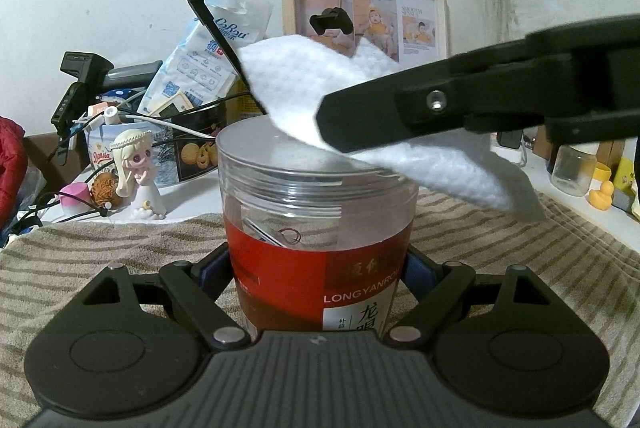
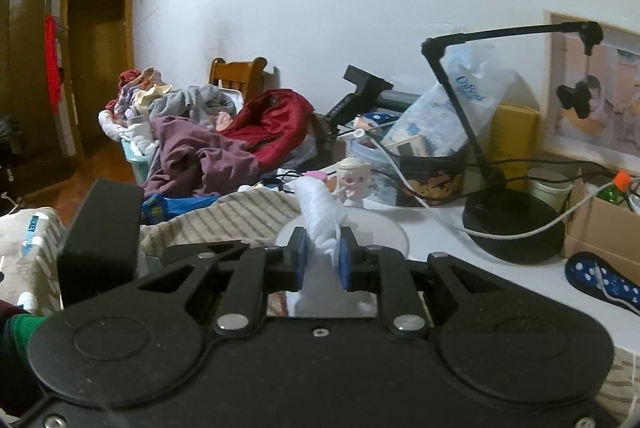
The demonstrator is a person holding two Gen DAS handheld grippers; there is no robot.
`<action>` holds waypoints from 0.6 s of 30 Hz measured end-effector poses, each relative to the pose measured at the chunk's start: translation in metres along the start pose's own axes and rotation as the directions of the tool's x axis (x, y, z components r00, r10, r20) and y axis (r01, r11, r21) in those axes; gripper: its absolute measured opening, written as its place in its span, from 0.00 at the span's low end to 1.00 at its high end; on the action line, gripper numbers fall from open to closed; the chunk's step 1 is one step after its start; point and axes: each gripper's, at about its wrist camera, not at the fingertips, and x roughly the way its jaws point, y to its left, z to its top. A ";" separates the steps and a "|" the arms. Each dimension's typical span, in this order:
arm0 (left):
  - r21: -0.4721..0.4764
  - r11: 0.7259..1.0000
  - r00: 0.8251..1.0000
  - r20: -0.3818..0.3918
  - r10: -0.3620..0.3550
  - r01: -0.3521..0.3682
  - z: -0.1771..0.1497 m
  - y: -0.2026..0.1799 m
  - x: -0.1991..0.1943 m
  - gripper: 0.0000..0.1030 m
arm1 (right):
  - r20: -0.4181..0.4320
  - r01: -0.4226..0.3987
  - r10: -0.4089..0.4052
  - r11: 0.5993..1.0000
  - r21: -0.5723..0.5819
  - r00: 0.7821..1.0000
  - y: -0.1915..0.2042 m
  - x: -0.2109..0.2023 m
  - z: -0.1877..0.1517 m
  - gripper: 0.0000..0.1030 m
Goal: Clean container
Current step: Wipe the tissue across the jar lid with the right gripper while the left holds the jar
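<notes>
A clear plastic container (image 1: pixel 316 196) with a red label stands upright on a striped towel (image 1: pixel 120 252). My left gripper (image 1: pixel 320 268) is shut on the container's lower body, one pad on each side. My right gripper (image 2: pixel 323 260) is shut on a white cloth (image 2: pixel 320 212). In the left wrist view the right gripper (image 1: pixel 332 120) comes in from the right just above the container's open mouth, and the white cloth (image 1: pixel 296 76) hangs over the rim. The container's rim (image 2: pixel 376 224) shows below the cloth in the right wrist view.
A doll figurine (image 1: pixel 136 172), a cookie tin (image 1: pixel 192 152), tissue packs (image 1: pixel 200 64), cables and a black stand (image 2: pixel 512 224) crowd the table behind. A glass jar (image 1: pixel 572 168) and yellow duck (image 1: pixel 600 196) stand at the right. Clothes (image 2: pixel 208 140) are piled at the left.
</notes>
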 end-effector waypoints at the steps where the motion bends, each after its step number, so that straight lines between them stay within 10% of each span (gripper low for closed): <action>1: -0.001 1.000 1.000 0.000 0.000 0.000 0.000 0.001 0.000 0.84 | 0.000 -0.007 0.007 1.000 0.002 1.000 0.001 0.001 0.001 0.15; 18: -0.004 1.000 1.000 -0.001 -0.002 0.002 0.000 0.006 0.003 0.84 | 0.003 0.000 0.000 0.999 -0.044 1.000 0.003 0.033 0.013 0.15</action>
